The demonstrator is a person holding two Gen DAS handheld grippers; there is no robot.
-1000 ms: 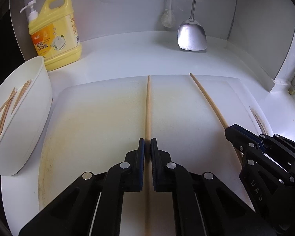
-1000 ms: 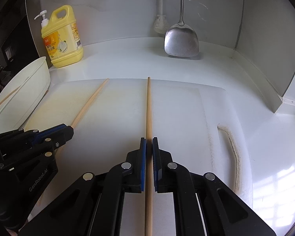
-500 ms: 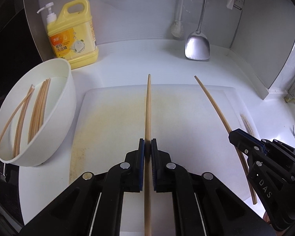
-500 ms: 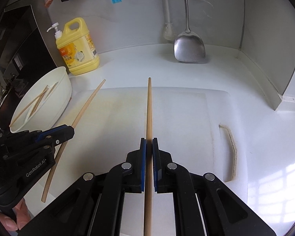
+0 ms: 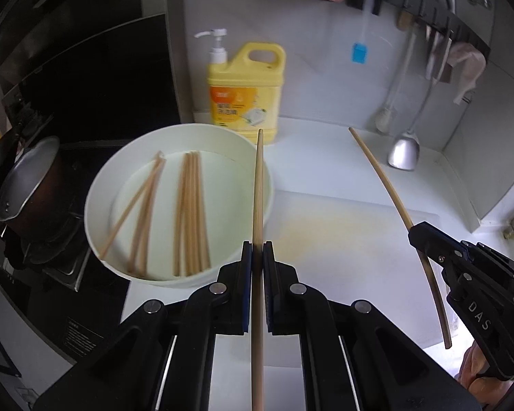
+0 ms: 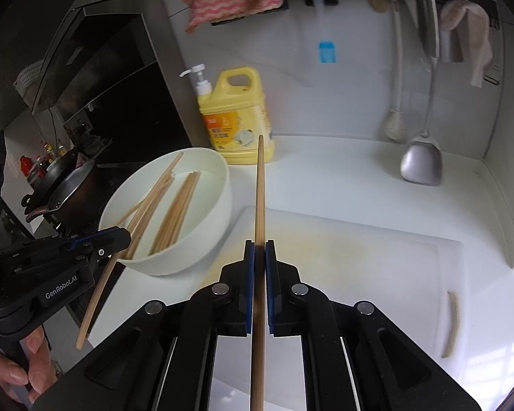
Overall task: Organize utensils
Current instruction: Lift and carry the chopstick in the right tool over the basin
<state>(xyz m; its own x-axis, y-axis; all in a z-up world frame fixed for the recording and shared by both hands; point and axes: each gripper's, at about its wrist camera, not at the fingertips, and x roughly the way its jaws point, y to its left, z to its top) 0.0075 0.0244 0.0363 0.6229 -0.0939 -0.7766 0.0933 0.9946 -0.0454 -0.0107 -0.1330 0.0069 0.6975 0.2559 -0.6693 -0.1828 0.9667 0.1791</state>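
Between the left gripper's (image 5: 257, 251) fingers a chopstick (image 5: 258, 185) is pinched, raised over the white bowl's (image 5: 99, 185) rim. Beside it, the right gripper's (image 6: 259, 251) fingers clamp a second chopstick (image 6: 260, 185) above the cutting board (image 6: 377, 257); more chopsticks (image 5: 190, 212) lie in the bowl on the worktop (image 6: 325, 171).

Two raised wooden chopsticks (image 5: 258, 185) (image 6: 260, 185); perhaps ten more inside white bowl (image 5: 99, 185).

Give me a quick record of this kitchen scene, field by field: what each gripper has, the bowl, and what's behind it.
left gripper: shut on one chopstick
right gripper: shut on another chopstick
bowl: white, holds several loose chopsticks, stands left of the cutting board
behind bowl: yellow detergent bottle with pump
back wall: metal spatula hanging
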